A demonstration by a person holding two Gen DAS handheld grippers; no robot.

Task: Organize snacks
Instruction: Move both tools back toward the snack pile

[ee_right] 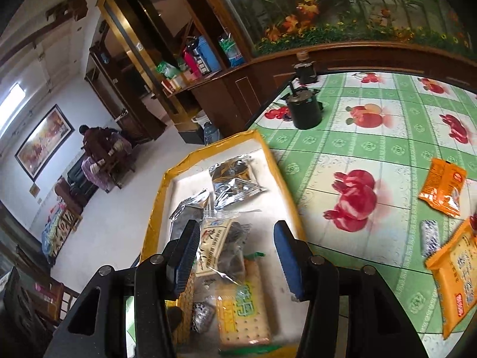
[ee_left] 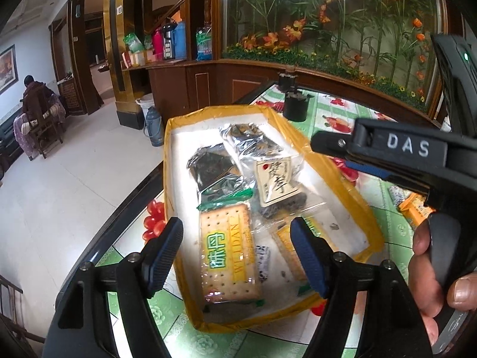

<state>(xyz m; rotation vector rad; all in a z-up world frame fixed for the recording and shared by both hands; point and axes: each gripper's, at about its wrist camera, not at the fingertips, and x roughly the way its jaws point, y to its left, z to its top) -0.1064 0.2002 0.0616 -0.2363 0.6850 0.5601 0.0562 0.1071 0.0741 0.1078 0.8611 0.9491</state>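
Snacks mostly lie in the yellow-rimmed tray (ee_right: 284, 164) at the desk (ee_right: 372, 149) edge; three orange and blue-white packets (ee_right: 442, 186) remain outside. Left gripper (ee_left: 237, 253) and right gripper (ee_right: 237, 256) hover, jaws released, empty.

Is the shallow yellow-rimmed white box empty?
No, the shallow yellow-rimmed white box holds several snack packs, including a green-lettered cracker packet and a shiny silver foil pack.

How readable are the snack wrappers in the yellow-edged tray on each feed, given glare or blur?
Left wrist view: sharp; the green-lettered cracker packet reads clearly, though the clear plastic bag with a cream label carries glare streaks. Right wrist view: softer; the yellow-edged white tray looks washed out, and that cracker packet blurs near the bottom edge.
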